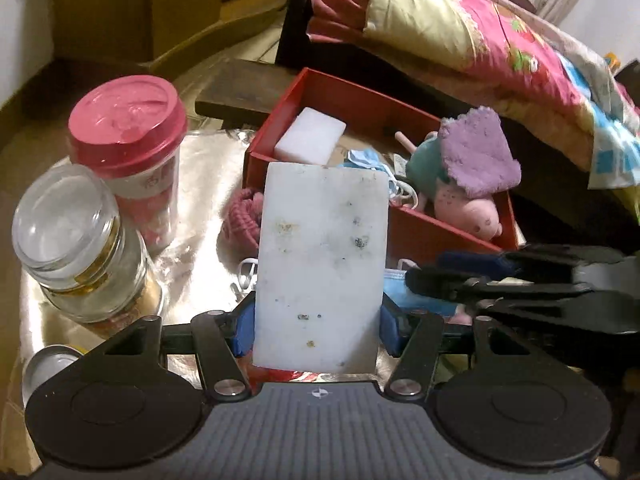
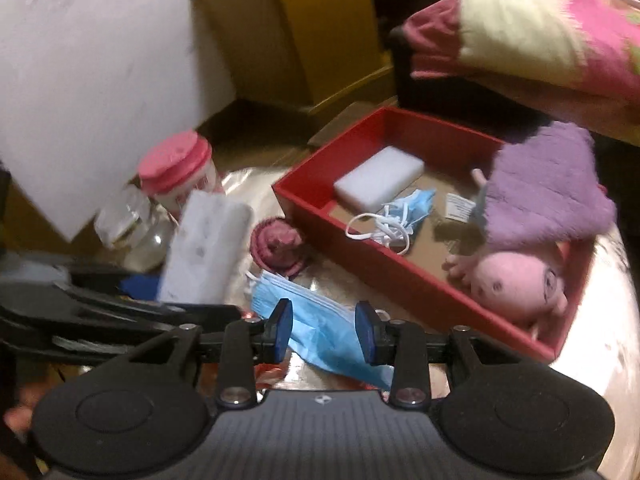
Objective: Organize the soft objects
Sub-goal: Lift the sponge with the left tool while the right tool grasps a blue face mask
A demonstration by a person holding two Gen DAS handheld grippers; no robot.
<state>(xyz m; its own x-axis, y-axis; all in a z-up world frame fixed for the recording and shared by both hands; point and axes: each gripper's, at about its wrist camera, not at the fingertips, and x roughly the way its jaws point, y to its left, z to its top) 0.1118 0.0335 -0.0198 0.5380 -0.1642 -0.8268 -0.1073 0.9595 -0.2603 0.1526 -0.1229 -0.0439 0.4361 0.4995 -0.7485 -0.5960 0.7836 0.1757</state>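
My left gripper [image 1: 318, 320] is shut on a stained white sponge [image 1: 320, 260], held upright above the shiny table; the same sponge [image 2: 204, 248] shows at the left of the right wrist view. Behind it stands a red box [image 1: 360, 88] holding a clean white sponge [image 1: 310, 142], a crumpled blue mask [image 2: 408, 208], a pink plush toy [image 2: 516, 284] and a purple cloth [image 2: 548, 196]. My right gripper [image 2: 324, 332] hovers with its jaws apart over a flat blue face mask [image 2: 316, 316] on the table, its pads not pressing on it. A pink knitted piece [image 2: 278, 248] lies beside the box.
A pink-lidded cup [image 1: 128, 120] and a glass jar [image 1: 68, 220] stand at the left of the table. A folded pink and yellow quilt [image 1: 480, 32] lies behind the box. Yellow furniture [image 2: 312, 32] is at the back.
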